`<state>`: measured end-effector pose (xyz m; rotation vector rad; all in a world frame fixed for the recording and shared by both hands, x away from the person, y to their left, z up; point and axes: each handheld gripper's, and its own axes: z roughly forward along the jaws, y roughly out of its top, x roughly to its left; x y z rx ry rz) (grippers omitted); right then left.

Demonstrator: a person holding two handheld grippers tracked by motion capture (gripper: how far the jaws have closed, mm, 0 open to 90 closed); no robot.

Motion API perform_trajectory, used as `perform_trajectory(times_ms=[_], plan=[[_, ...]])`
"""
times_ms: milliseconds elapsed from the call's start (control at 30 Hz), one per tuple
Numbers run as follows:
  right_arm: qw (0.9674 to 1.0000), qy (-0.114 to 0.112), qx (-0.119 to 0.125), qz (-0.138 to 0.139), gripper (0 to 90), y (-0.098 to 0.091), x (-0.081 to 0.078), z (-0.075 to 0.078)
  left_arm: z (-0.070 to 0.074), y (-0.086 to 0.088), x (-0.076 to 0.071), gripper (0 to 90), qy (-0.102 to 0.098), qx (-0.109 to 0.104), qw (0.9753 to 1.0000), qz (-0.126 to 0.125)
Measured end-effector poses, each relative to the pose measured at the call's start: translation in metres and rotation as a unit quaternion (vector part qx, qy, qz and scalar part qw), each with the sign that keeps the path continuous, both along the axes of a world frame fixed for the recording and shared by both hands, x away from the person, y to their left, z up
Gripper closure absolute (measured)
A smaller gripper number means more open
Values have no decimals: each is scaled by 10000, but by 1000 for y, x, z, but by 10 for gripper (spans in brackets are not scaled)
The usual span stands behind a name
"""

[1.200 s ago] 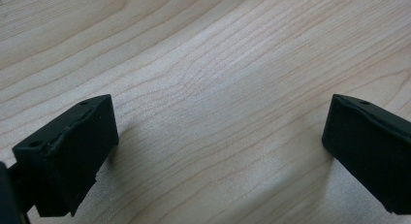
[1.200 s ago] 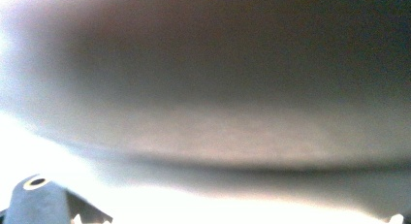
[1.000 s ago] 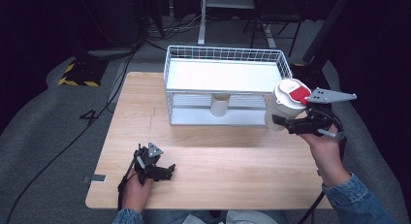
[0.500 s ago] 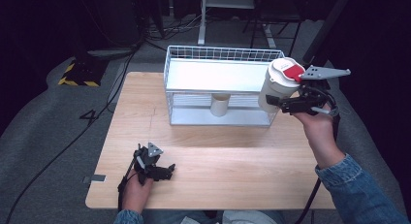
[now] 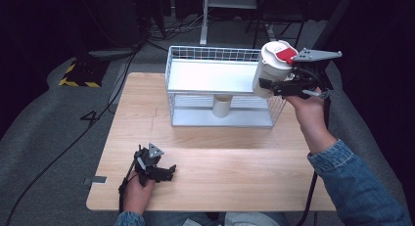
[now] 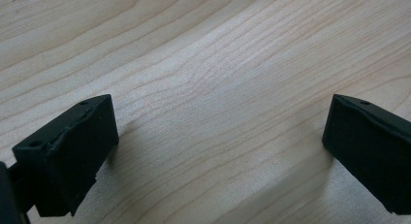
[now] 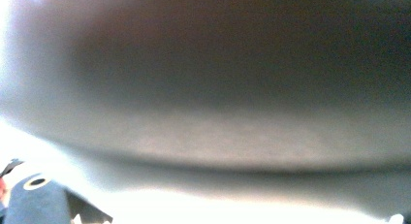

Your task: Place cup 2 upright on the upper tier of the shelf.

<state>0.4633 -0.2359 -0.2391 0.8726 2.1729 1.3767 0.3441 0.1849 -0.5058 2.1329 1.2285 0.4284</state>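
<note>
Nearest, the left tongs (image 5: pixel 169 172) rest on the wooden surface (image 5: pixel 235 182), jaws spread wide and empty. Farther back, the right tongs (image 5: pixel 266 84) clamp a white tub with a red-labelled lid (image 5: pixel 272 68), raised beside the wire rack's (image 5: pixel 215 55) right end.

Table front half: bare wood of the table (image 5: pixel 230 172) from 3 to 9 o'clock, open to pass across.
Left edge strip: clear wood at 9 to 11 o'clock beside the wire rack (image 5: pixel 220 89).
Rack: stands at 12 o'clock and blocks the far middle; its wire walls close the sides.
Lower shelf: the paper cup (image 5: pixel 221 106) stands in the middle, with room either side.
Upper shelf: white and bare, open from above.
Right corner: the white container (image 5: pixel 269 72) held in the right gripper (image 5: pixel 276 86) hangs over the rack's 2 o'clock corner.
Near left: the left gripper (image 5: pixel 156 169) rests at 7 o'clock, jaws apart over bare wood.
</note>
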Motion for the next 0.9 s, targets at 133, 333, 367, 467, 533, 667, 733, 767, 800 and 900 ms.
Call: perform_trajectory(times_ms=[133, 333, 367, 467, 533, 667, 733, 767, 800, 900], plan=[[10000, 26, -28, -61, 132, 9, 11, 4, 0, 0, 0, 0, 1, 0, 10000, 0], [9998, 32, 2, -176, 132, 21, 28, 6, 0, 0, 0, 0, 1, -1, 10000, -1], [9998, 45, 9, -182, 132, 22, 29, 6, 0, 0, 0, 0, 0, 0, 10000, -1], [9997, 72, 48, -227, 132, 29, 40, 6, 0, 0, 0, 0, 0, -1, 10000, 0], [9996, 50, 89, -257, 132, 33, 46, 5, 0, 0, 0, 0, -1, -3, 10000, 1], [9993, 128, 164, -298, 132, 40, 56, 2, 0, 0, 0, 0, 0, -1, 10000, 1], [9993, 117, 148, -325, 132, 45, 61, 0, 0, 0, 0, 0, 2, -3, 10000, 0], [9993, 106, 151, -328, 132, 47, 62, -1, 0, 0, 0, 0, 1, -3, 10000, -1], [9993, 102, 153, -324, 132, 50, 64, -2, 0, 0, 0, 0, -1, 0, 10000, -1], [9992, 106, 180, -339, 132, 56, 69, -5, 0, 0, 0, 0, -2, 1, 10000, -2]])
